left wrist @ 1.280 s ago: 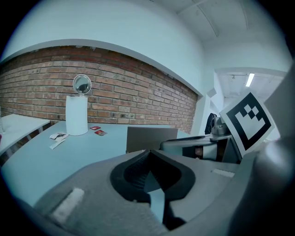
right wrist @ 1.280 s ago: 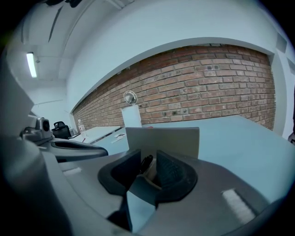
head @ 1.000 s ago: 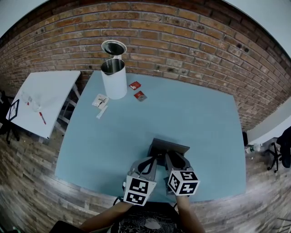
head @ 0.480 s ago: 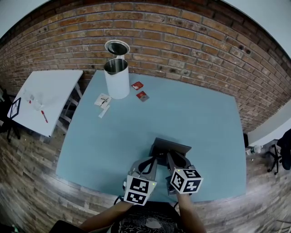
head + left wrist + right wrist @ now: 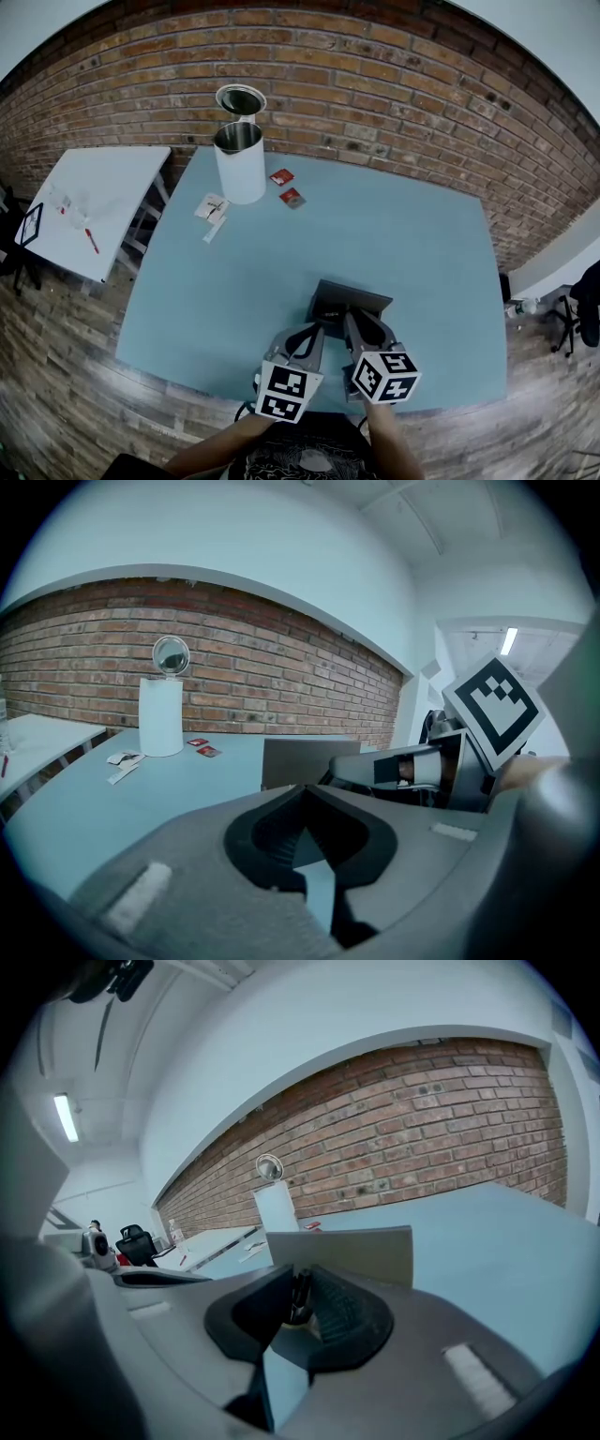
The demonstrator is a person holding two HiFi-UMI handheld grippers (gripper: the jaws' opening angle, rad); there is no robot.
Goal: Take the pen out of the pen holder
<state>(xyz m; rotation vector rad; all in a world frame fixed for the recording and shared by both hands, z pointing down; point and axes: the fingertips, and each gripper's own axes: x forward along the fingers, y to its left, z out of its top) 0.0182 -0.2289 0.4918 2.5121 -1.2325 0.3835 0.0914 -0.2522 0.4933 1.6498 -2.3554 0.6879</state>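
Note:
A grey pen holder [image 5: 352, 300] stands near the front edge of the blue table [image 5: 403, 244], and both grippers are at it. My right gripper [image 5: 354, 319] reaches into its open top. In the right gripper view the jaws of this gripper [image 5: 298, 1288] are closing, with a thin dark pen [image 5: 299, 1299] upright between the pads, in front of the holder's wall [image 5: 356, 1251]. My left gripper [image 5: 322, 326] sits at the holder's left near side. Its tips [image 5: 302, 789] meet in front of the holder's wall [image 5: 300, 761], and nothing shows between them.
At the table's far left stands a white cylindrical bin [image 5: 237, 167] with its round lid [image 5: 241, 98] raised. Two red packets [image 5: 286, 187] and white paper slips [image 5: 210, 208] lie beside it. A white side table [image 5: 94, 197] stands to the left, and a brick wall runs behind.
The right gripper's fingers have drawn closer together at the holder and its marker cube has shifted slightly. The left gripper has stayed where it was.

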